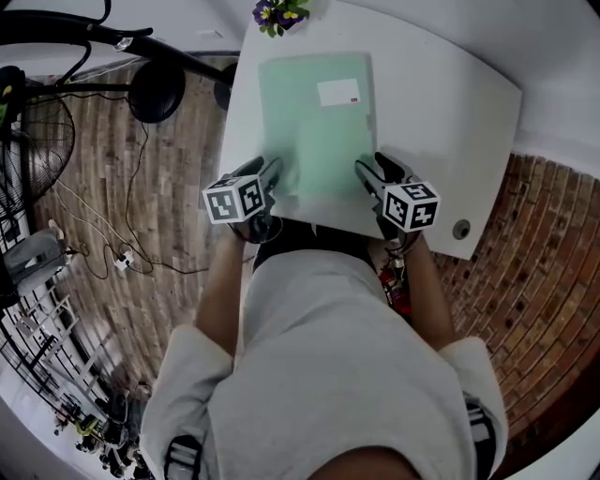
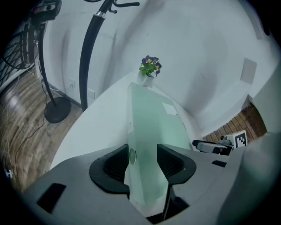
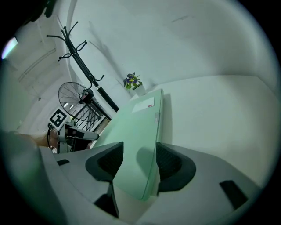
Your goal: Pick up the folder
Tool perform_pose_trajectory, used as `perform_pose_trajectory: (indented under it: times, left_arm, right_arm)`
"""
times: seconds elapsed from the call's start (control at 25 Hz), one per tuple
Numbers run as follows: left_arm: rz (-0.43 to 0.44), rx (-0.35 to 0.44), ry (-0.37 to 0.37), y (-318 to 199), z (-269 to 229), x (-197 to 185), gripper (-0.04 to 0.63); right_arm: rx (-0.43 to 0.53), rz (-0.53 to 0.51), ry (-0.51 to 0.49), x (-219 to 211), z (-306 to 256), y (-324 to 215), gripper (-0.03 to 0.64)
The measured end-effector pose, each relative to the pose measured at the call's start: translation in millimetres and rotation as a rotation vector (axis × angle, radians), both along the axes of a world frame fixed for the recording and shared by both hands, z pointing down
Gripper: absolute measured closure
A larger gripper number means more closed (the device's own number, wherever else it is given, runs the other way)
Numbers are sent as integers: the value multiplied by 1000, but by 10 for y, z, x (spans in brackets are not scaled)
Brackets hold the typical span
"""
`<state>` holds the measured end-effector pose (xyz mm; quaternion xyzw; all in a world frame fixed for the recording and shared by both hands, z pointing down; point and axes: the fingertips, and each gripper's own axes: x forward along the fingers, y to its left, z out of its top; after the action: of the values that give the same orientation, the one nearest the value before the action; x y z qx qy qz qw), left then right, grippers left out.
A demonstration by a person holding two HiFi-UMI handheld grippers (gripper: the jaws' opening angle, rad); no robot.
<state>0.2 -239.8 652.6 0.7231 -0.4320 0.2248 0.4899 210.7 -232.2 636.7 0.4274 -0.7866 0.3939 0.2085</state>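
Left gripper (image 2: 142, 160): jaws wide apart, straddling the near-left edge of the green folder (image 2: 149, 118). The sheet sits in the gap, the pads don't look clamped on it, so nothing is held

Right gripper (image 3: 139, 160): same story, jaws well open around the near-right edge, with a clear gap to the pad on the table side

From the head view both grippers sit at the folder's near end, one per long side, level with each other, so neither is nearer. Each points down and away from me, along the edge it straddles

Folder looks flat on the white table (image 1: 450, 112), near end just inside the table's front edge. Long axis runs straight away from me toward the flower pot (image 1: 279, 14) at the far edge, white label (image 1: 338, 92) at the far-right corner

My read: it's already in both mouths, so next is close both together, then lift evenly or the sheet will twist
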Motion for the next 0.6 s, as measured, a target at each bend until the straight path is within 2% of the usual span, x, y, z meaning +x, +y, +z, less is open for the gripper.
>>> perform_pose_trajectory:
  times: [0.28, 0.6]
  left_arm:
    - [10, -48, 45, -4, 53, 91, 376]
    - [55, -91, 31, 20, 110, 160, 347]
  right_arm:
    - [-62, -22, 6, -23, 110, -55, 367]
    - [-100, -27, -14, -66, 194, -84, 348]
